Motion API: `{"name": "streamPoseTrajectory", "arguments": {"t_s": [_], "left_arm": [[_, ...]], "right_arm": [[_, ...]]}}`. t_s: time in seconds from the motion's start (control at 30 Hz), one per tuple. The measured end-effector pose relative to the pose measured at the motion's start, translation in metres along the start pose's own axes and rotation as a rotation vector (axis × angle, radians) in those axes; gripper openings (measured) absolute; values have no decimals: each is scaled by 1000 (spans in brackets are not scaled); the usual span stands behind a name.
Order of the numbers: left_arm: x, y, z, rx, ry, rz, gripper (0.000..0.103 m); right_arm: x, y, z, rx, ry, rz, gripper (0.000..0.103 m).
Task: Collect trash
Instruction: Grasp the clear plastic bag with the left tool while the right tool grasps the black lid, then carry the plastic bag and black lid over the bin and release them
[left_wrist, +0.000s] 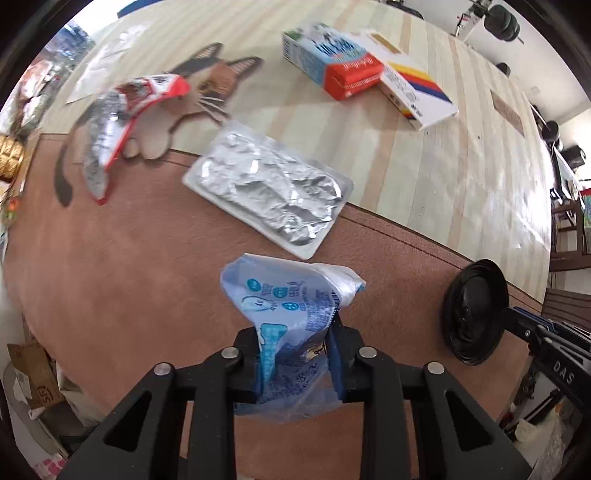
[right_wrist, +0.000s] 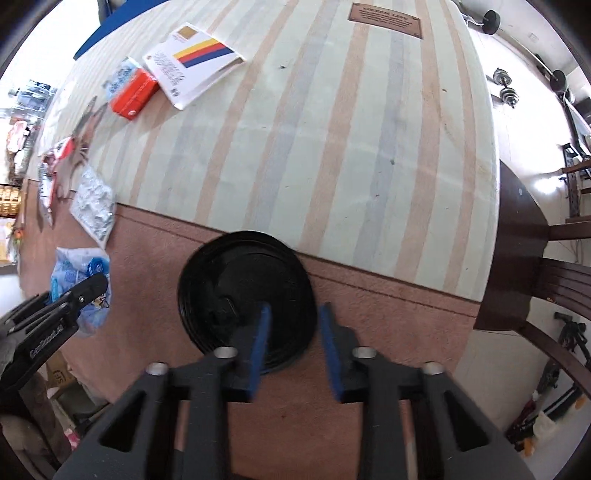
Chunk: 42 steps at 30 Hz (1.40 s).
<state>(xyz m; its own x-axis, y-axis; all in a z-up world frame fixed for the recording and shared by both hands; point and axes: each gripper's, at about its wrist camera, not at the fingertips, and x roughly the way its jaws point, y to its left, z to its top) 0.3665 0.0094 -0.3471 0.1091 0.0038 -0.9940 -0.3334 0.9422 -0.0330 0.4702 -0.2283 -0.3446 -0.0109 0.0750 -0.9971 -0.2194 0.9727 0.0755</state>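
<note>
My left gripper (left_wrist: 295, 332) is shut on a crumpled blue and white plastic wrapper (left_wrist: 291, 295) and holds it above the pink cloth; the wrapper also shows in the right wrist view (right_wrist: 79, 273). A foil-covered white tray (left_wrist: 269, 188) lies just beyond it. A red and silver wrapper (left_wrist: 122, 122) lies at the far left. A black round lid (right_wrist: 247, 295) lies on the cloth, and my right gripper (right_wrist: 291, 325) is open with its left finger over the lid's near edge. The lid also shows in the left wrist view (left_wrist: 476, 310).
A blue and red carton (left_wrist: 328, 62) and a white box with coloured stripes (left_wrist: 413, 88) lie at the back of the striped tablecloth (right_wrist: 332, 147). A dark wooden chair (right_wrist: 535, 266) stands at the table's right edge. Boxes and clutter (left_wrist: 33, 376) sit beyond the left edge.
</note>
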Motion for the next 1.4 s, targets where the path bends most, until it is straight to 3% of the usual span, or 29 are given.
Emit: {"name": "streamPoseTrajectory", "arguments": {"t_s": [0.07,0.33,0.43,0.53,0.6,0.63,0.67,0.83,1.03,1.23,1.4], "left_arm": [[-15,9,-8,-20,-31,8,22],[-49,51,-60,-149,-91,50,22],[-46,65,-80,-180,-83,67,22],[-38,69,-92,-195,-74,79,22],[-35,72,-98,-205,-71,84,22],[-35,73,-102,-211,-70,82,22],[-35,75,-105,-216,-71,83,22],[-45,83,-126,-238,-90,89,22],[-71,106,-159,-285,-151,90,22],[-102,134,-212,-347,-219,85,22],[-114,166,-265,-426,-242,72,22]], "right_arm": [[-7,4,-7,-9,-19,21,8],[-30,8,-19,14,-81,46,9],[-26,12,-10,23,-67,-1,51],[-8,8,-5,36,-40,-21,51],[5,4,-5,57,-19,-20,41],[6,3,-6,61,-24,-30,27],[3,5,-8,46,-45,-28,5],[-8,12,-23,10,-101,-20,4],[-52,32,-58,-39,-177,51,4],[-85,81,-115,-140,-206,111,3],[-83,142,-176,-240,-187,150,3]]}}
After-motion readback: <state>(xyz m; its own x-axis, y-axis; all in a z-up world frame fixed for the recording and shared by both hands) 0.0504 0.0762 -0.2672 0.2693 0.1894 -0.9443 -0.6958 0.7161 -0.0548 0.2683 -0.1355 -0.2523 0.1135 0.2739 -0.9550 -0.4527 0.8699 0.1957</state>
